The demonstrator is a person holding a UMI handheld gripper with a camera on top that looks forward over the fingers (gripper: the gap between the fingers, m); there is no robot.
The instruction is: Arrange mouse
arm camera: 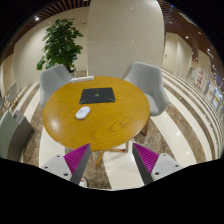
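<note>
A white mouse point(82, 113) lies on a round wooden table point(110, 122), left of a dark mouse pad point(97, 96) that lies nearer the far side. My gripper point(112, 160) is well back from the table and above floor level, its fingers spread wide with nothing between them. The magenta pads point(77, 157) show on both fingers. The mouse is far beyond the fingertips, a little left of the left finger's line.
White chairs stand around the table: one at the far left point(55, 78), one at the far right point(145, 78), one at the near left point(12, 130). A white seat point(108, 165) lies below between the fingers. A potted plant point(60, 42) stands behind.
</note>
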